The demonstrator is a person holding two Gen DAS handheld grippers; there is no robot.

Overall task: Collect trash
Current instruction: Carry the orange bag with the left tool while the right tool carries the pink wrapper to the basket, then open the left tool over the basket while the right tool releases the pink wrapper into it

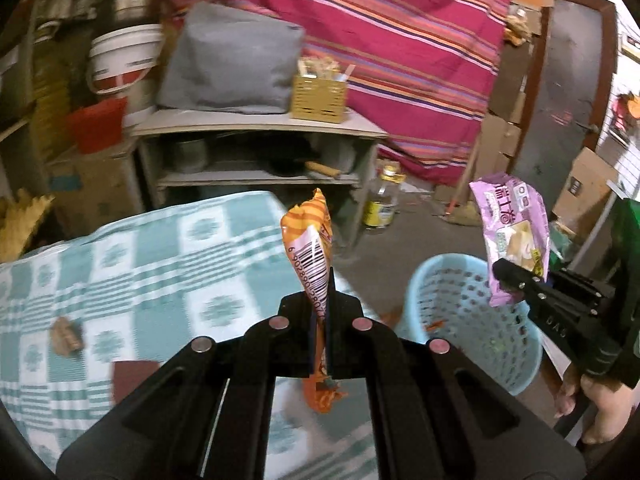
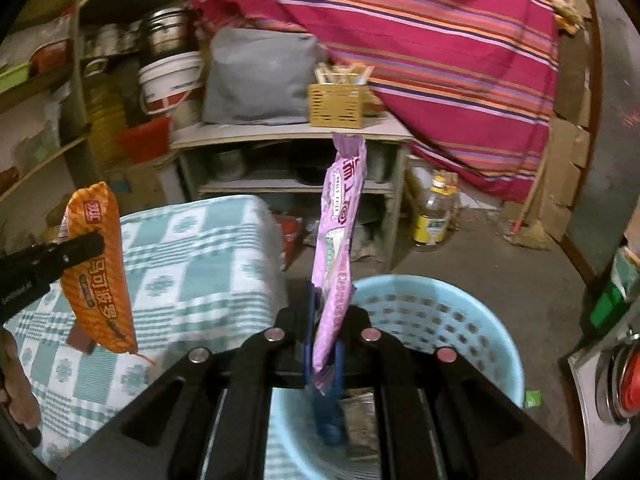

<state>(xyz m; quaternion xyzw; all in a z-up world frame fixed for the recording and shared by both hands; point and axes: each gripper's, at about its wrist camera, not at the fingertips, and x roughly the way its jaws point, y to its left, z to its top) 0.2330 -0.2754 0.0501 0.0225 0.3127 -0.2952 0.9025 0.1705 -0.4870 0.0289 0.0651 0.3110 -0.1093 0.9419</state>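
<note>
My left gripper has its jaws clamped on an orange wrapper, which stands up between them above the checkered tabletop. My right gripper pinches a purple wrapper upright between its jaws, directly above the blue basket.

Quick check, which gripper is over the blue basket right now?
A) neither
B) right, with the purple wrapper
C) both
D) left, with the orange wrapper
B: the right gripper, shut on the purple wrapper, hangs above the blue basket; the left gripper, shut on the orange wrapper, is over the checked tablecloth.
</note>
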